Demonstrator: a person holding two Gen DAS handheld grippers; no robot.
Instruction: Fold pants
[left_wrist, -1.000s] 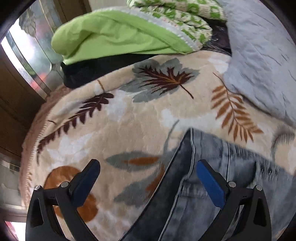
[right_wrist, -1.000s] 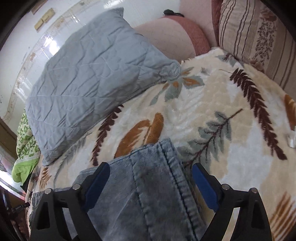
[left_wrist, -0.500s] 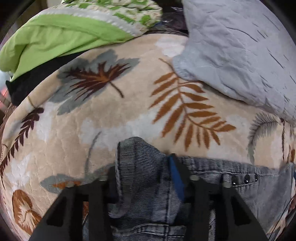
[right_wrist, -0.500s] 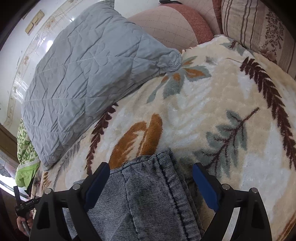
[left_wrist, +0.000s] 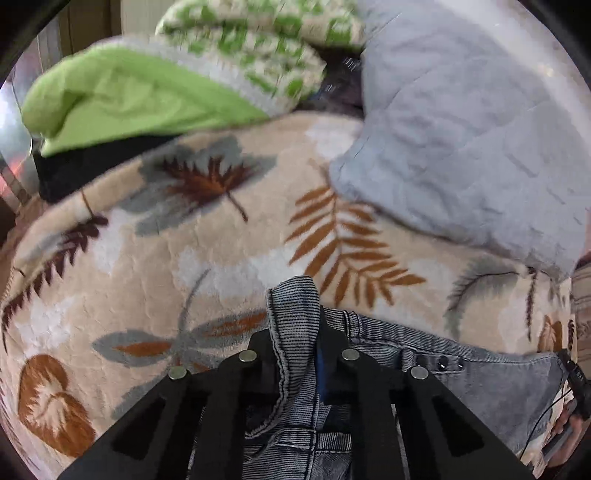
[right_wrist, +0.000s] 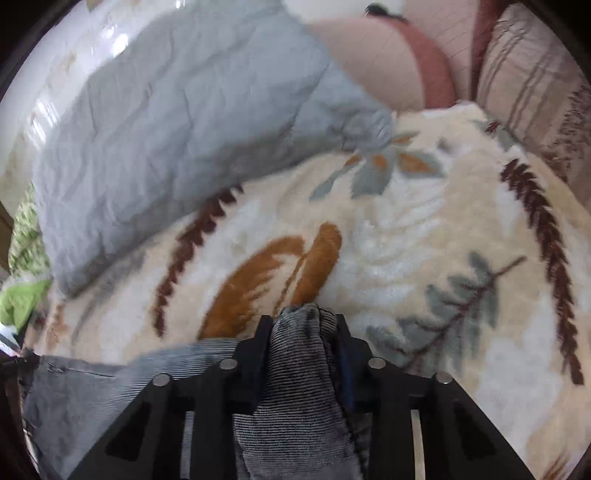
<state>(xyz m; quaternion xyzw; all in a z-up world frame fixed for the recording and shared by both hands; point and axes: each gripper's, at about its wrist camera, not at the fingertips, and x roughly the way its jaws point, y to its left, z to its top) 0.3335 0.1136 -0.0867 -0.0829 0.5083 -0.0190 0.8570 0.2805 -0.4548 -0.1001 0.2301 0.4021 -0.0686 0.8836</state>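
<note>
Grey-blue denim pants (left_wrist: 480, 376) lie on a leaf-patterned blanket (left_wrist: 207, 258). My left gripper (left_wrist: 295, 332) is shut on a bunched corner of the pants' waistband, the fabric sticking up between its black fingers. My right gripper (right_wrist: 301, 328) is shut on another bunched corner of the pants (right_wrist: 295, 387), and the rest of the denim trails left (right_wrist: 92, 384) along the blanket (right_wrist: 388, 258). Three dark buttons show on the waistband in the left wrist view.
A grey quilted pillow (left_wrist: 472, 122) (right_wrist: 177, 129) lies at the back of the bed. A green folded blanket (left_wrist: 129, 99) sits far left. A pink cushion (right_wrist: 388, 66) and a striped pillow (right_wrist: 535, 81) stand at the far right.
The left gripper went from open to shut on the waistband corner by half a second ago. The right gripper has closed on the denim since then. Both views are slightly blurred by motion.
</note>
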